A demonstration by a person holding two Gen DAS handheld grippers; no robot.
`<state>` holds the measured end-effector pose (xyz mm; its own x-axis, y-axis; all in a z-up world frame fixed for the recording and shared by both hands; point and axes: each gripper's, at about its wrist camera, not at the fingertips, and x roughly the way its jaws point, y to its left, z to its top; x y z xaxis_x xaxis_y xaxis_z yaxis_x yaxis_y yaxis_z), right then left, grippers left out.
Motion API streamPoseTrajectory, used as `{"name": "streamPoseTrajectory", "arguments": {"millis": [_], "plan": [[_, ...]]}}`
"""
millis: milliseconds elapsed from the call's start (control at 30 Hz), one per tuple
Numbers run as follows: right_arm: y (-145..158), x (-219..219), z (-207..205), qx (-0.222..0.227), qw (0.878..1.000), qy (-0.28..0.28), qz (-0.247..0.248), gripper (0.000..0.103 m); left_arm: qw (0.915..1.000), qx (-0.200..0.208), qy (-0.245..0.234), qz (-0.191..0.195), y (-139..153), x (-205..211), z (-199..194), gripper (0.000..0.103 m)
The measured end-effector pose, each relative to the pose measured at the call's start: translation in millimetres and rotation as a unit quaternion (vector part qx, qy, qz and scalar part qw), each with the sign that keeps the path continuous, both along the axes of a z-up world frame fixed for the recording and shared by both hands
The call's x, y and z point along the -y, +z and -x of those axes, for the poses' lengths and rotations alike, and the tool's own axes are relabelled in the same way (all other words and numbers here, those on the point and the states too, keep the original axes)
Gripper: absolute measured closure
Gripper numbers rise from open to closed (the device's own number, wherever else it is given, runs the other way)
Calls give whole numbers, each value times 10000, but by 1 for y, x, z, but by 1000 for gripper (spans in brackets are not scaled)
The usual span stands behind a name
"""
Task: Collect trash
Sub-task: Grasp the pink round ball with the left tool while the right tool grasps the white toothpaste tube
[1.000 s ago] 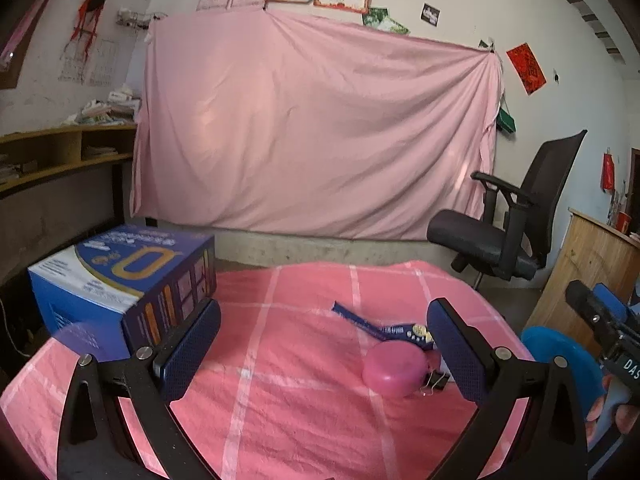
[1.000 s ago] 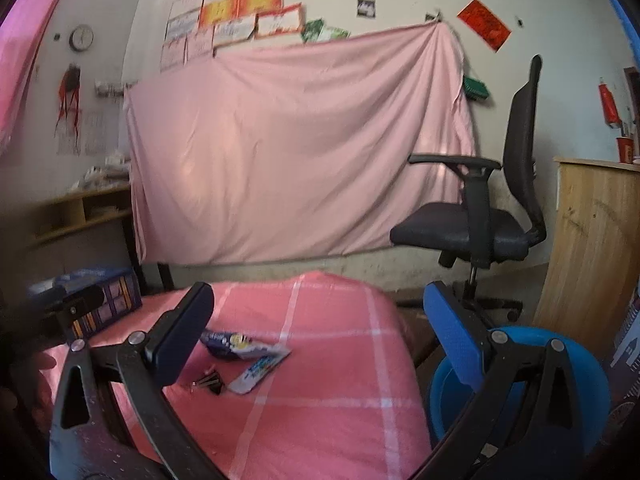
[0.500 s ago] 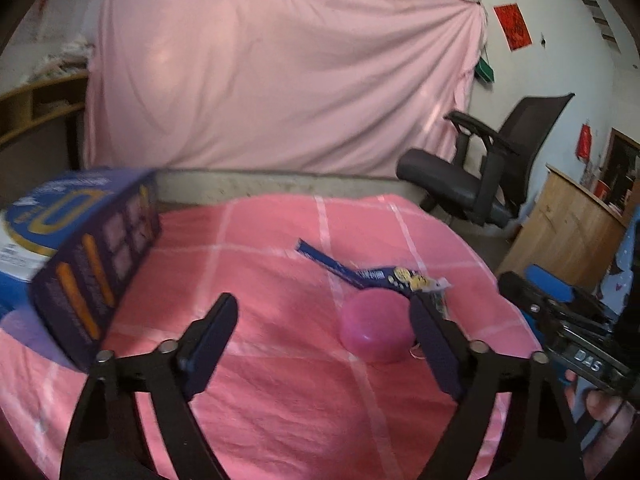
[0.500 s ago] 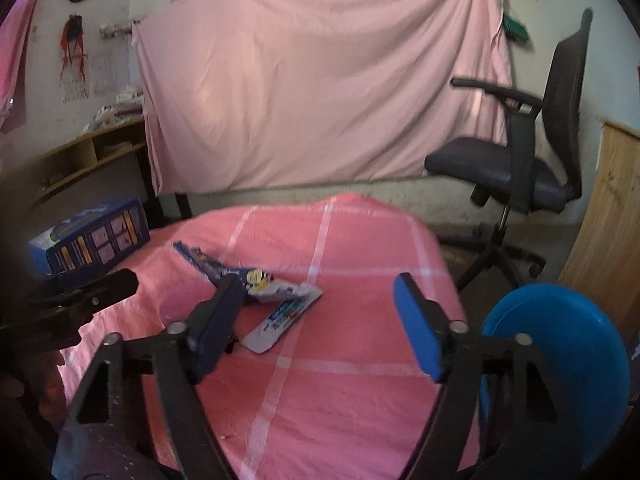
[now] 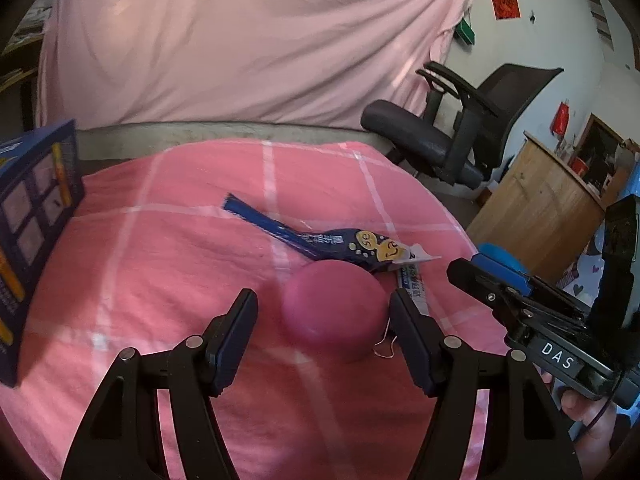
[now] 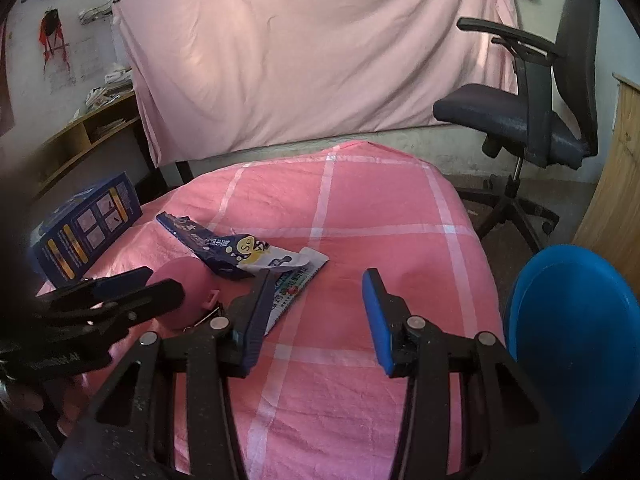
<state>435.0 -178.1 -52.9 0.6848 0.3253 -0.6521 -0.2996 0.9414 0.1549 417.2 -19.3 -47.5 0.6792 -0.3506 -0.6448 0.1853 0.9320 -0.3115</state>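
A crumpled dark-blue snack wrapper (image 5: 340, 242) touches a pink dome (image 5: 334, 312).

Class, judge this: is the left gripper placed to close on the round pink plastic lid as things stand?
Probably yes: the left gripper is open, its fingers flanking the round pink plastic lid, with nothing between them.

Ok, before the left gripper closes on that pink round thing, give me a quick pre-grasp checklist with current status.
1. Left gripper open: ok, jaws wide apart.
2. Pink round container between the fingers: ok, though nearer the right finger.
3. Contact with the container: cannot tell.
4. Dark blue snack wrapper out of the grasp: ok, it lies behind the container, possibly touching its far edge.
5. Right gripper out of the way: ok, open, empty, off to the side.
6. Blue bin reachable: cannot tell; it sits beside the pink checked table.
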Motion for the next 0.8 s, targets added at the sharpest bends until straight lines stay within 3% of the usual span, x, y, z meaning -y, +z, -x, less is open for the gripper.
{"name": "streamPoseTrajectory", "arguments": {"millis": [67,133,467,633,800], "plan": [[-1,2,-2,-74,10000,-10,-61,33,10000,-74,-20,-60,-2,3,-3,41],[-3,2,-4,-142,9999,-5,-94,33,9999,-99,-13,-93,-3,4,-4,50],[-16,-26,-15,-620,9974,348,81,34,9990,-66,428,-53,0,-20,13,50],[-20,-46,-15,-621,9956,321,626,34,9984,-118,548,48,-2,-32,26,50],[-20,-46,-10,-602,9949,294,757,52,9983,-96,577,-47,1,-29,32,50]]}}
